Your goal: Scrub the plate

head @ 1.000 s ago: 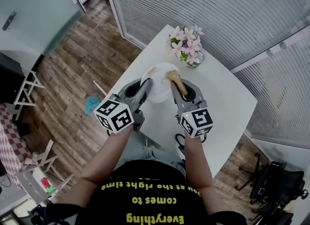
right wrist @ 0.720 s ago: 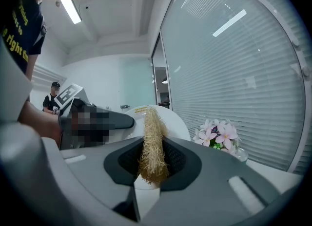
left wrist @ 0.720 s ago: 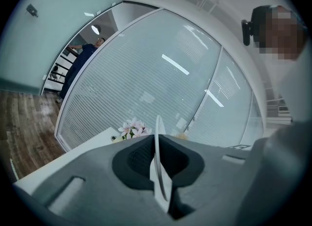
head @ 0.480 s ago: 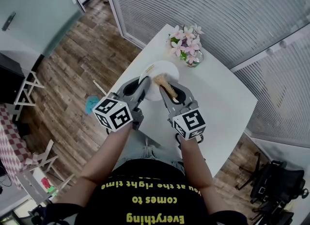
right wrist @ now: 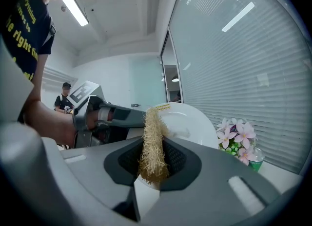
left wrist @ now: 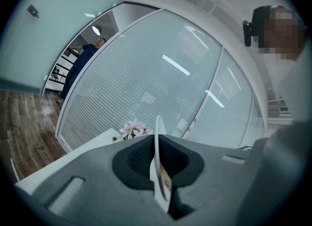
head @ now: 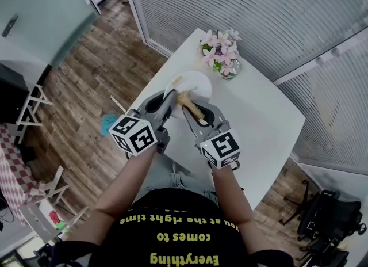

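A white plate (head: 195,83) is held upright on its edge over the white table (head: 259,116). My left gripper (head: 171,100) is shut on the plate's left rim; in the left gripper view the plate (left wrist: 158,157) stands edge-on between the jaws. My right gripper (head: 198,109) is shut on a tan loofah scrubber (head: 187,101), whose tip lies against the plate's face near the left gripper. In the right gripper view the loofah (right wrist: 153,142) sticks up from the jaws in front of the plate (right wrist: 190,120).
A glass vase of pink flowers (head: 221,54) stands on the table just behind the plate, close to the slatted glass wall (head: 259,12). The table edge (head: 150,87) drops to wood floor on the left. A person (right wrist: 63,101) stands far off.
My right gripper has swept left across the plate's face with the loofah, ending close beside the left gripper. The left gripper and plate have stayed put.
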{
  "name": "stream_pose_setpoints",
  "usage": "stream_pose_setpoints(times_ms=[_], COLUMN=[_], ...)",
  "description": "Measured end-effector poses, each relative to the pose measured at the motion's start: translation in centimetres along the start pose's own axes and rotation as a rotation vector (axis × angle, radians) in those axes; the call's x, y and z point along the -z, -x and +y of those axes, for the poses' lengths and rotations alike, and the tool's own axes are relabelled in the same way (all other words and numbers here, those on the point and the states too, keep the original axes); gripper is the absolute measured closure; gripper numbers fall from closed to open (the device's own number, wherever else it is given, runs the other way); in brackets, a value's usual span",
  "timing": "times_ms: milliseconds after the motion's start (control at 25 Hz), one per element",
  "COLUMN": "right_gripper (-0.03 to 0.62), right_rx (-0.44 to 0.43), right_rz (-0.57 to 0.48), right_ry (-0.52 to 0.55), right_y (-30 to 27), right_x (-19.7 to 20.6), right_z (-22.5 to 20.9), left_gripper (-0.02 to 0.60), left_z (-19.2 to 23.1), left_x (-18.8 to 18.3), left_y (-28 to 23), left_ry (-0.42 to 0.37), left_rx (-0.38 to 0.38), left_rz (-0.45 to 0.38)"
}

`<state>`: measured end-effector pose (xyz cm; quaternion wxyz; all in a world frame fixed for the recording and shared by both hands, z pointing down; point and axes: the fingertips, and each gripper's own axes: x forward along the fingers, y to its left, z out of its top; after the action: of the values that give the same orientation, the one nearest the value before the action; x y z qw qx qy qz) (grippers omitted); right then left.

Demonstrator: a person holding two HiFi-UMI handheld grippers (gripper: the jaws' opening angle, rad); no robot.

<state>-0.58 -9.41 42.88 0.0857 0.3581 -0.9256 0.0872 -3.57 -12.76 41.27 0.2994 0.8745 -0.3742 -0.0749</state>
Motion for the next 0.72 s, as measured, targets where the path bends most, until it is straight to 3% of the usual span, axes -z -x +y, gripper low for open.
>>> stream_pose_setpoints(times_ms=[520, 720], right_gripper=[0.533, 0.533], right_rx=[-0.105, -0.077], right_rz=[0.033, 0.03], right_ry=[0.011, 0.008], right_y=[-0.5, -0.4], right_x=[0.9, 1.0], right_z=[2.4, 1.9], left_gripper=[0.561, 0.561], left_z=[0.6, 0.4], left_x=[-0.2, -0.1], left_y=[0.2, 0.2], left_ry=[0.004, 0.003], left_rx=[-0.016, -0.01], left_rz=[-0.01, -0.01])
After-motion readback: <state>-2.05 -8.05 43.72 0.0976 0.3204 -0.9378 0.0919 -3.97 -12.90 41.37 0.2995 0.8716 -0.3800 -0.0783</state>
